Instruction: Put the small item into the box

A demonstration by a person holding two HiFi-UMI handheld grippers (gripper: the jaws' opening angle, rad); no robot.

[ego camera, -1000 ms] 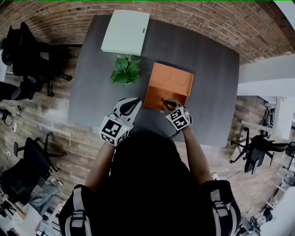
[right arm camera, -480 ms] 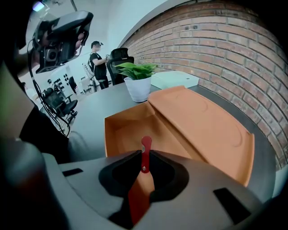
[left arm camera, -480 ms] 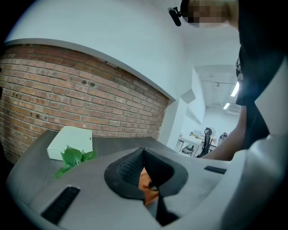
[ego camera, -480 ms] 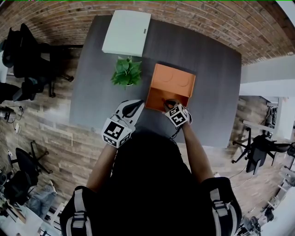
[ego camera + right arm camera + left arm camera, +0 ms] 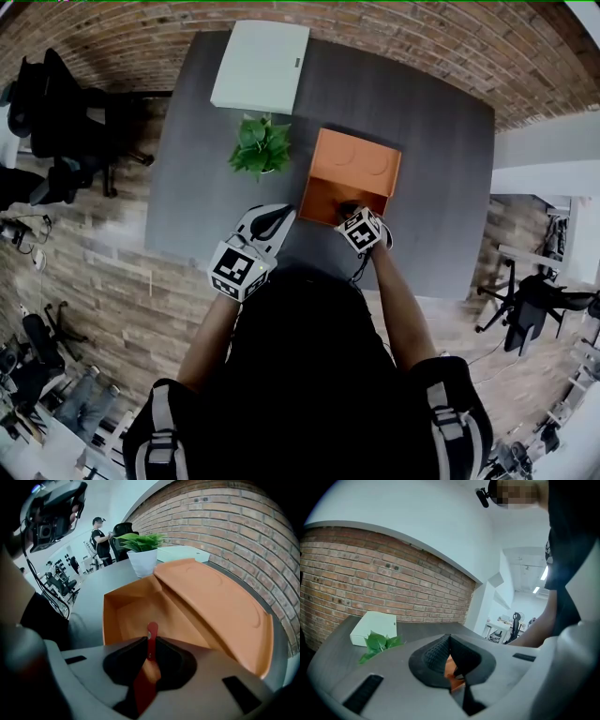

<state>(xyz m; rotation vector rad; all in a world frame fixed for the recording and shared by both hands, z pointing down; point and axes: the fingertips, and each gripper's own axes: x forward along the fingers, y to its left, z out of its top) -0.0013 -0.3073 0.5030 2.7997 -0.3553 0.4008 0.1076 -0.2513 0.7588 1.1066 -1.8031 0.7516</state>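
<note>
An open orange box (image 5: 330,195) lies on the dark grey table (image 5: 187,169), its lid (image 5: 356,164) folded back on the far side. In the right gripper view the box's hollow (image 5: 140,616) lies just beyond the jaws. My right gripper (image 5: 349,214) hangs over the box's near edge, shut on a small flat red item (image 5: 151,641) that sticks out past the fingertips. My left gripper (image 5: 265,221) hovers to the left of the box, its jaws closed together with nothing between them (image 5: 449,654).
A potted green plant (image 5: 259,145) stands left of the box. A white flat box (image 5: 260,66) lies at the table's far edge. Office chairs (image 5: 56,112) stand on the wooden floor to the left. A brick wall (image 5: 422,47) runs behind the table.
My right gripper has moved a little forward with the red item, from the box's near edge to over its inside. The left gripper has barely moved.
</note>
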